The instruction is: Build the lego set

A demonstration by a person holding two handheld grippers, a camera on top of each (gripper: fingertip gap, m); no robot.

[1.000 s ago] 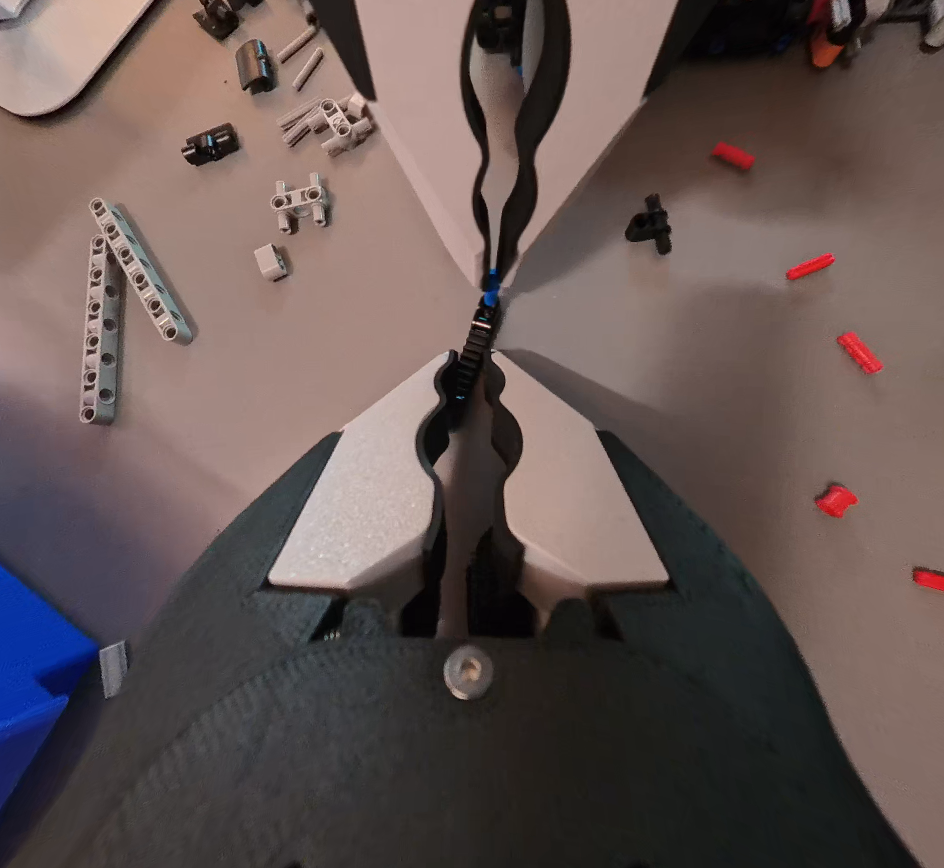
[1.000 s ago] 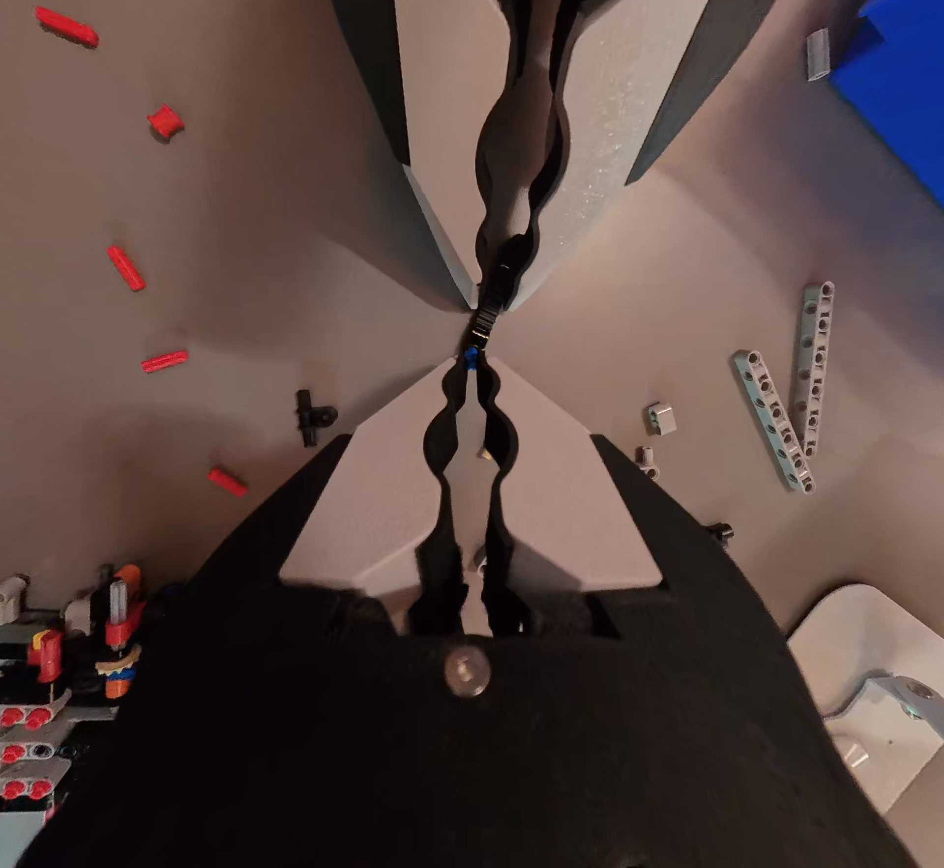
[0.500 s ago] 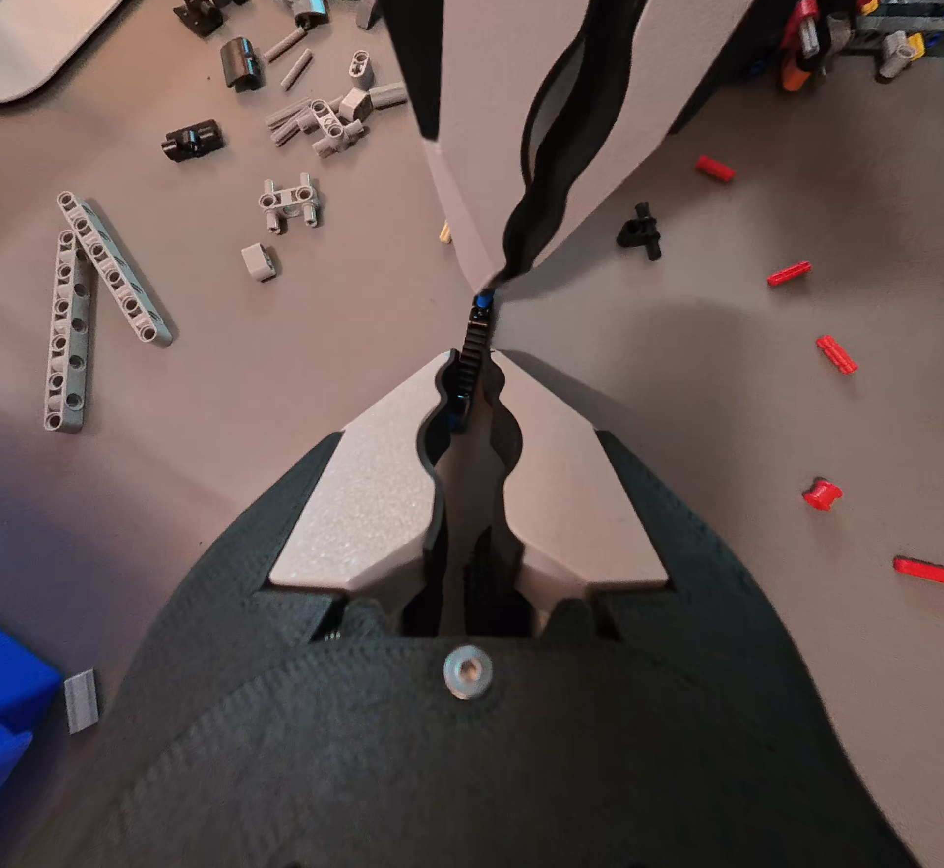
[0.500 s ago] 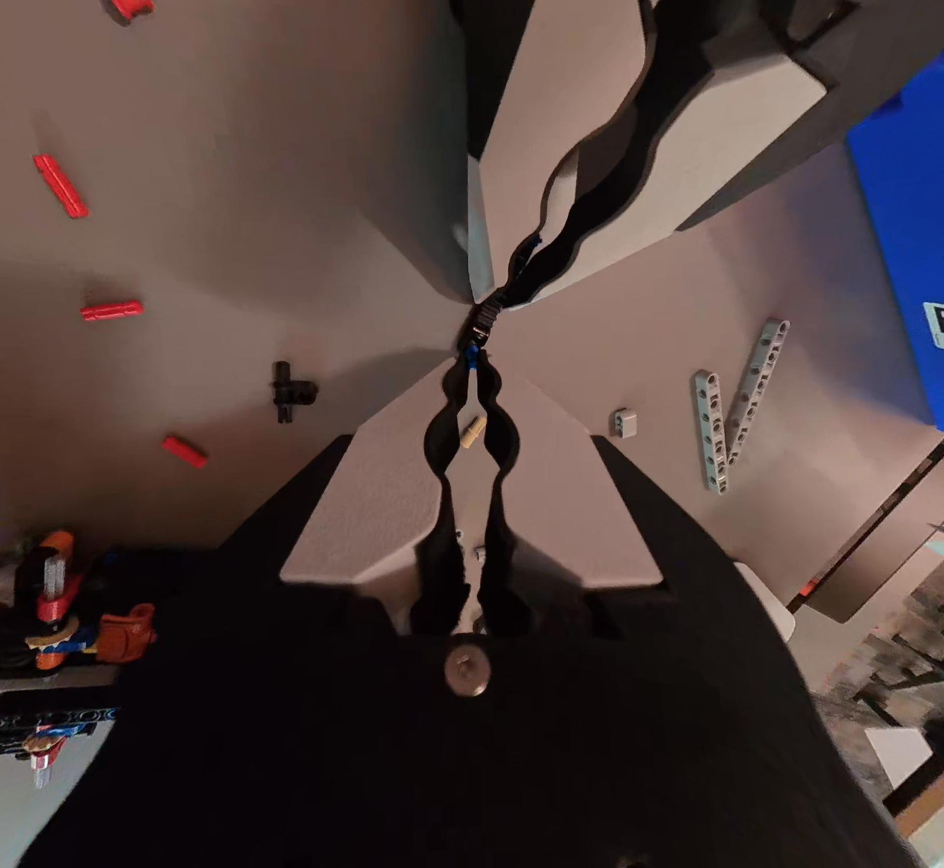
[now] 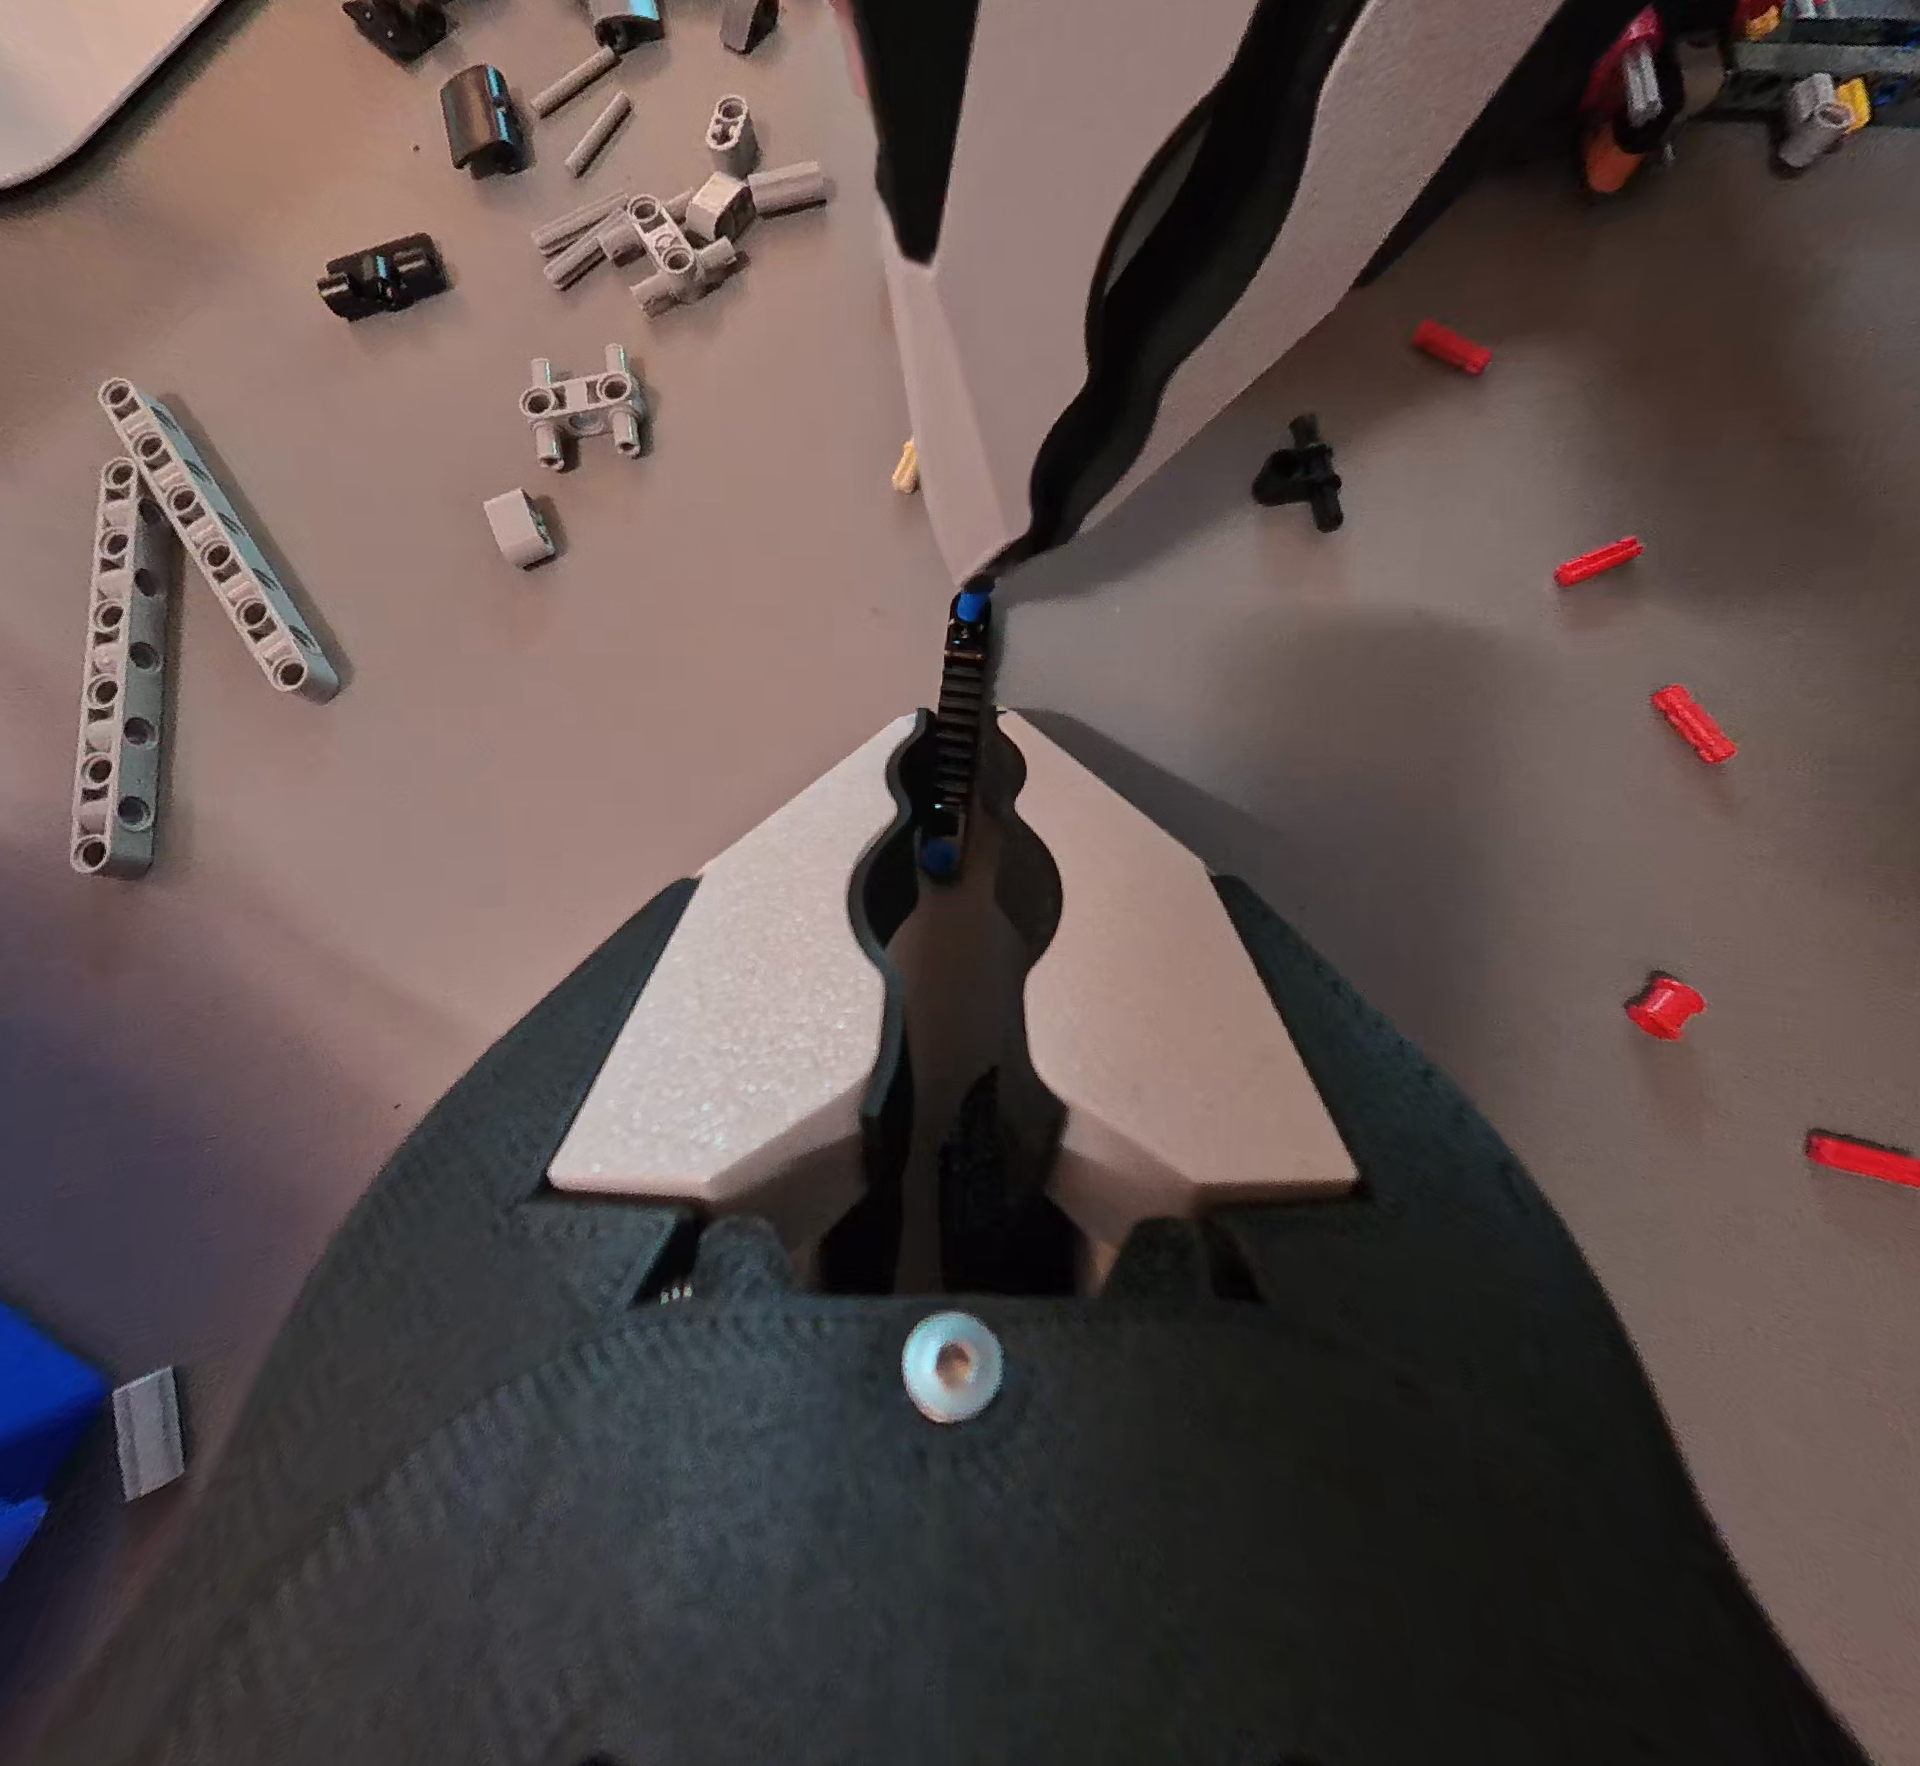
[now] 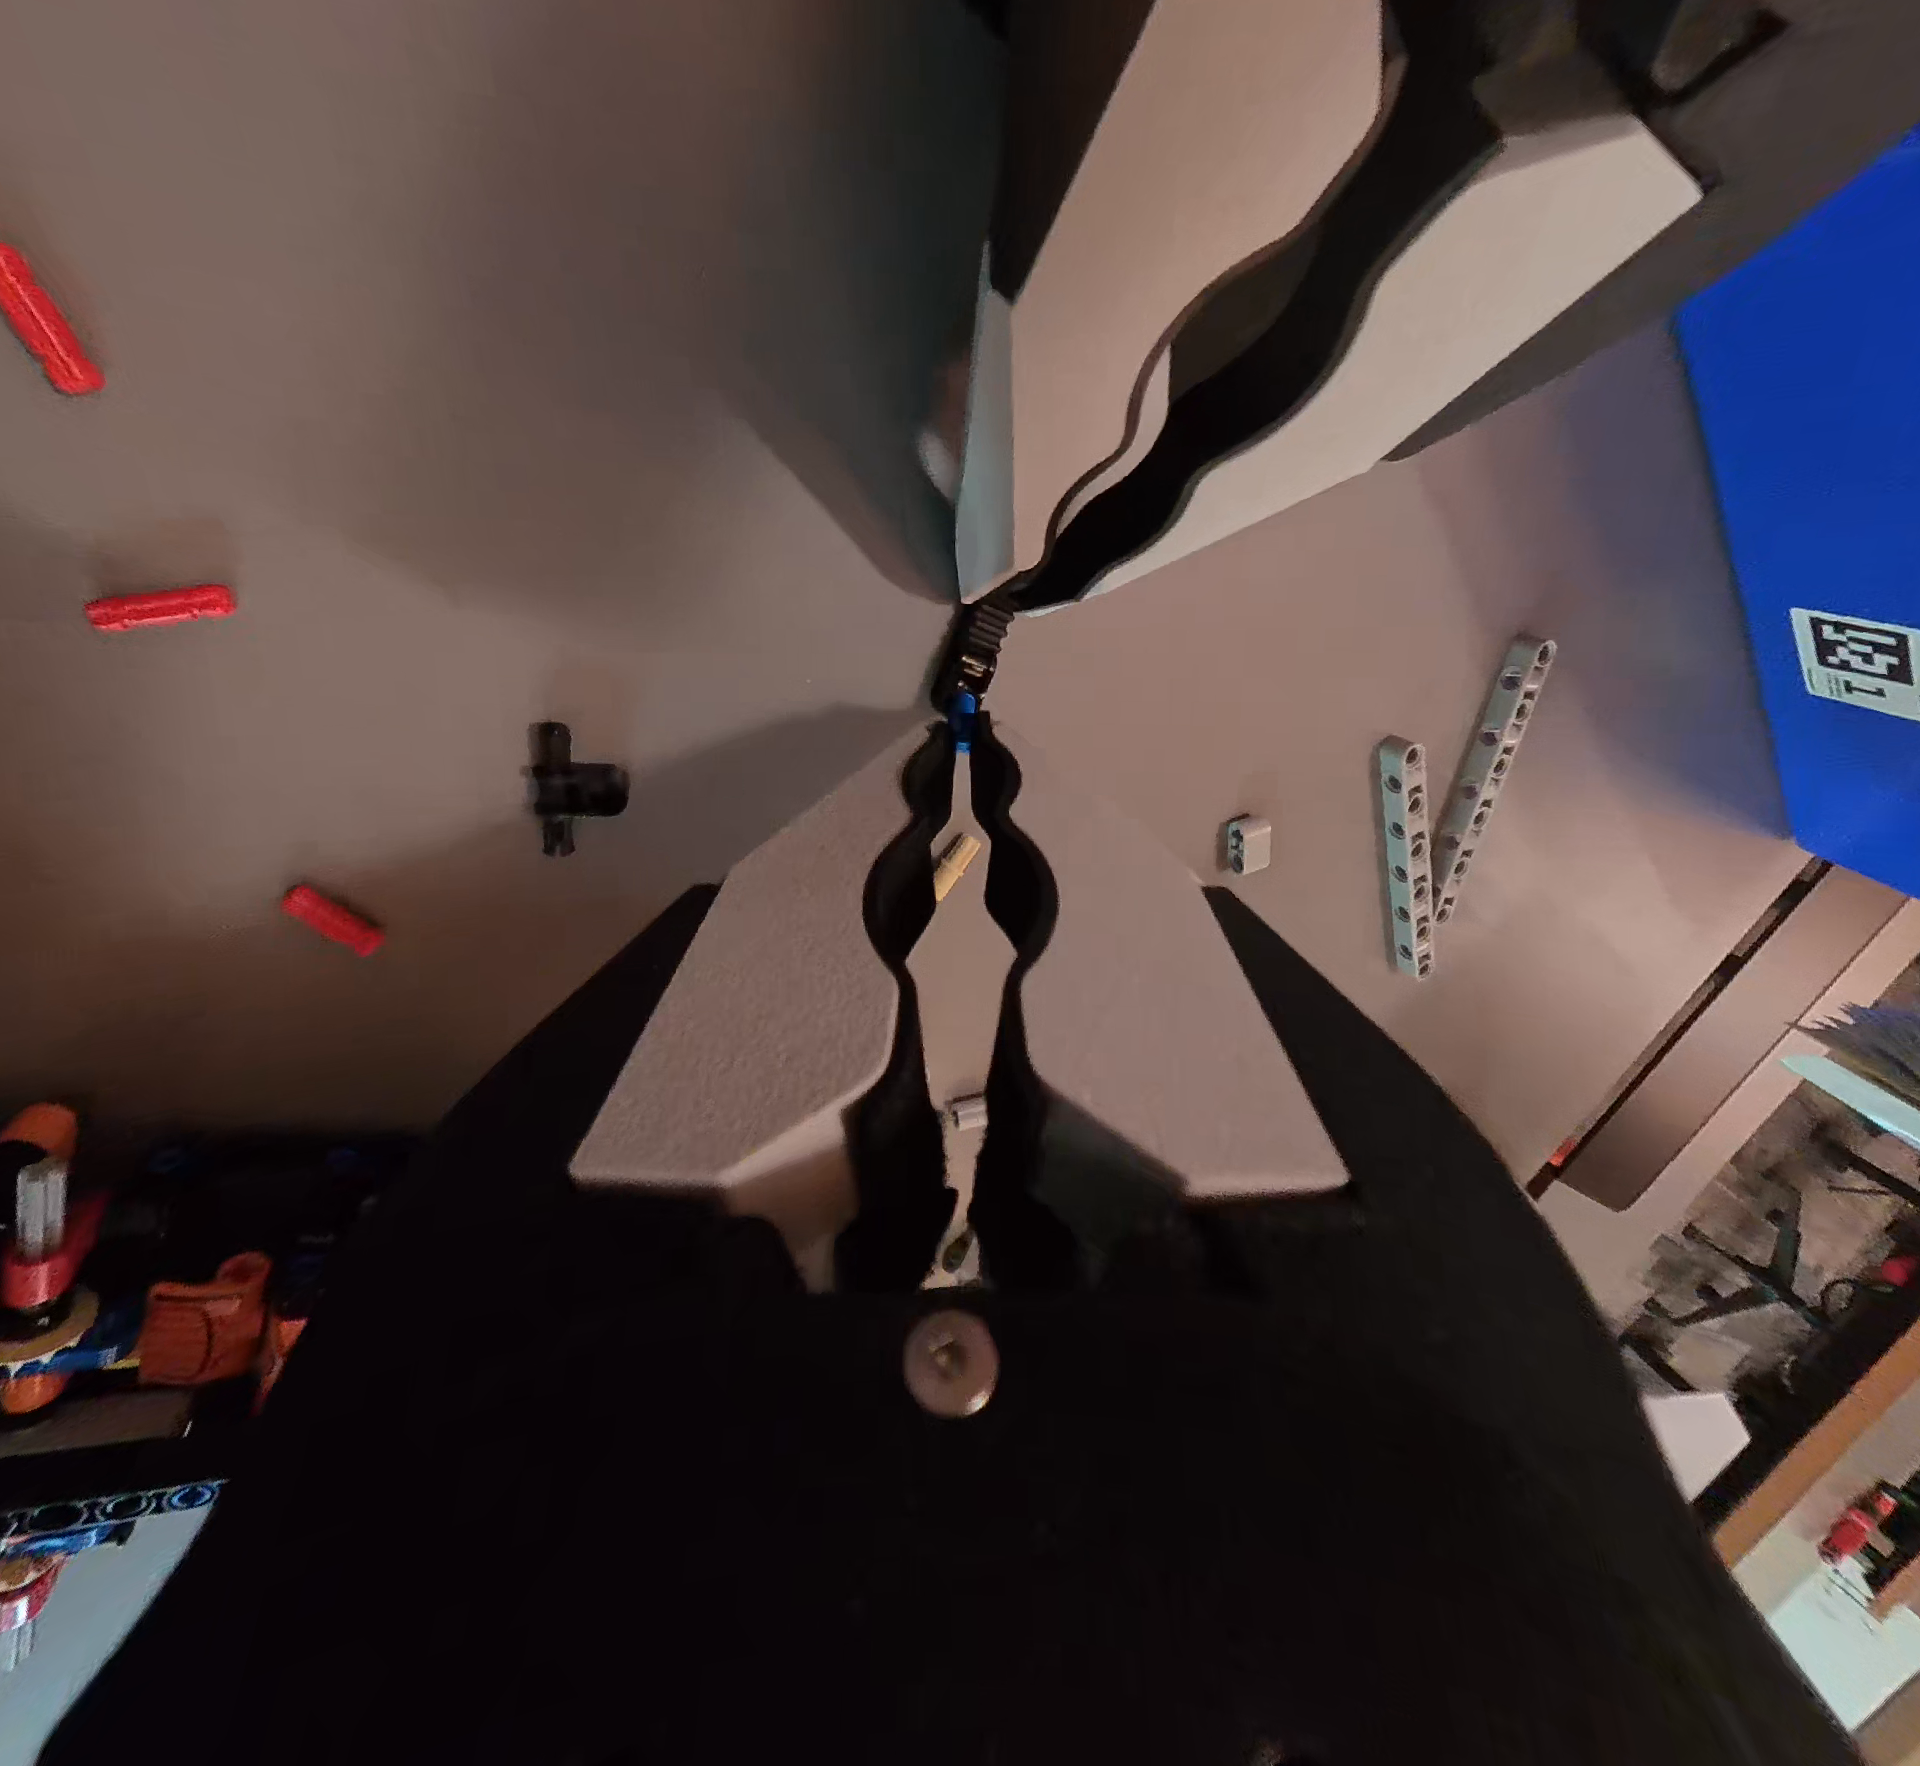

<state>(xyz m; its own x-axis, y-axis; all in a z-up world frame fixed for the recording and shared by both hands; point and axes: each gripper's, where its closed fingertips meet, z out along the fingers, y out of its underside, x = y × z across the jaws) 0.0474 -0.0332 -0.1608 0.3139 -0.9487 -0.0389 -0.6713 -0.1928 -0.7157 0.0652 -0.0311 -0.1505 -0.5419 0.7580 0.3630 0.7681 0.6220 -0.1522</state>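
Grey tabletop (image 5: 1351, 833) fills both views, with a blue bin (image 6: 1829, 511) at its edge and a part-built model (image 5: 1829, 23) at the far right in the left wrist view. Left gripper (image 5: 961, 729) is closed on a black toothed rack piece (image 5: 956, 708), which sticks out past its tips above the table. Right gripper (image 6: 961, 755) is closed on a blue pin (image 6: 962, 736) that sits at the far end of the rack. Compared with a second ago, the right gripper has rolled to a slant against the left one; the tip-to-tip hold is unchanged. Two grey beams (image 5: 156, 615) lie crossed at one end, with loose grey and black connectors (image 5: 623, 241) beyond them. Red pins (image 5: 1694, 724) are scattered well apart on the other side, and a black connector (image 5: 1299, 475) lies near the gripper tips.
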